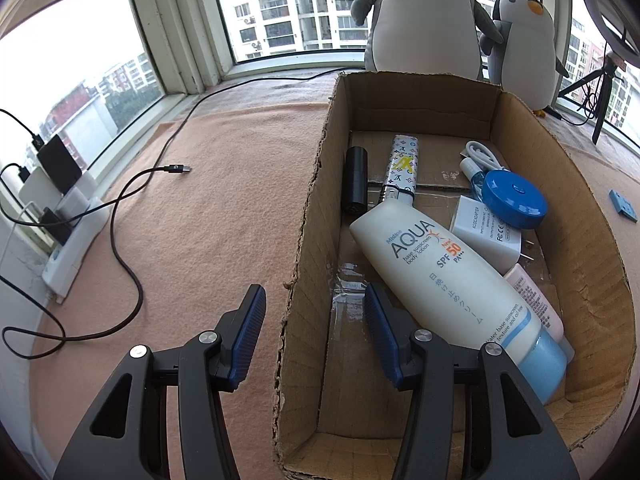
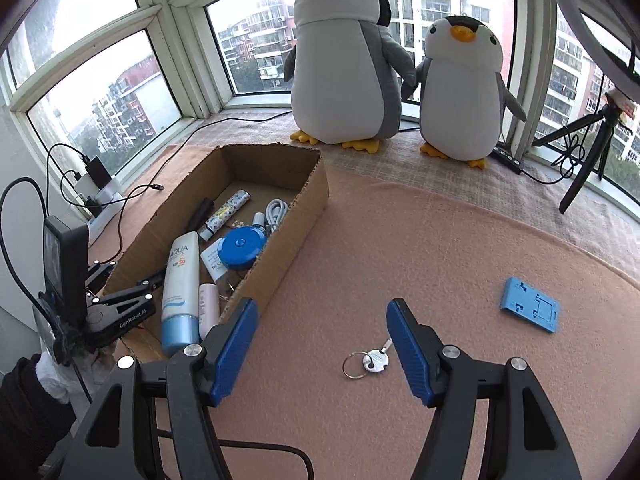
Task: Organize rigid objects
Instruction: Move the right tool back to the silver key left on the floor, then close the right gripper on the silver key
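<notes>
Both grippers are spread wide and hold nothing. Right gripper hovers over the peach surface, a key on a ring lying just by its right finger and a blue plate farther right. Left gripper straddles the cardboard box's wall beside the sunscreen bottle.

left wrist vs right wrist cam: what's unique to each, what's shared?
Only left wrist: the left gripper seen from behind, open, its fingers astride the box's near-left wall.

Only right wrist: small silver key on a ring on the blanket between the open right gripper's fingers.

Both: brown cardboard box, white AQUA sunscreen bottle, round blue tape measure, flat blue plastic plate, two plush penguins.
</notes>
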`<act>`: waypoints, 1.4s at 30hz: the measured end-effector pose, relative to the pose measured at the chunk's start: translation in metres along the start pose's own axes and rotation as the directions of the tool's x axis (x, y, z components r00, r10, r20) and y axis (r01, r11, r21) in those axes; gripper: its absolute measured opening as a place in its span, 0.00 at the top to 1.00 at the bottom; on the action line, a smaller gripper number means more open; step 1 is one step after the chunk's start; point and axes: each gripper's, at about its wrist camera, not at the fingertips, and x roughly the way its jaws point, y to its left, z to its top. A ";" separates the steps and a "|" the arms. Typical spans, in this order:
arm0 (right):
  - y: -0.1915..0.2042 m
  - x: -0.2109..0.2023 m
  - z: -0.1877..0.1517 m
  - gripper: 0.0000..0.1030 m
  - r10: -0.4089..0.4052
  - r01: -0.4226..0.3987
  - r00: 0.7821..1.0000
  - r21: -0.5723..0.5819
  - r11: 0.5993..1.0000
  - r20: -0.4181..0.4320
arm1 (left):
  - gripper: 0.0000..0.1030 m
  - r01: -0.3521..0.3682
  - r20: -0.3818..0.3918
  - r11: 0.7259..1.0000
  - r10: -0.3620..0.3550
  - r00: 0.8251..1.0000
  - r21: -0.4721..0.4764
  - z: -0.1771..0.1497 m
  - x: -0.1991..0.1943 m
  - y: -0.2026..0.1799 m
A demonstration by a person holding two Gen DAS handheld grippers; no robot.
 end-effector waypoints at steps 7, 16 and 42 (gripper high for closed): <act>-0.013 0.020 -0.024 0.48 -0.026 0.029 0.997 0.040 0.999 -0.078 | 0.50 0.000 0.000 1.000 0.000 1.000 0.000 0.000 0.000 0.000; -0.007 0.048 -0.034 0.53 -0.055 0.062 0.988 0.043 0.997 -0.145 | 0.50 0.001 0.000 1.000 -0.001 1.000 -0.002 0.000 0.000 0.000; -0.021 0.059 -0.037 0.73 -0.102 0.123 0.979 0.110 0.986 -0.176 | 0.50 0.003 0.003 1.000 -0.003 1.000 -0.008 -0.001 -0.001 0.000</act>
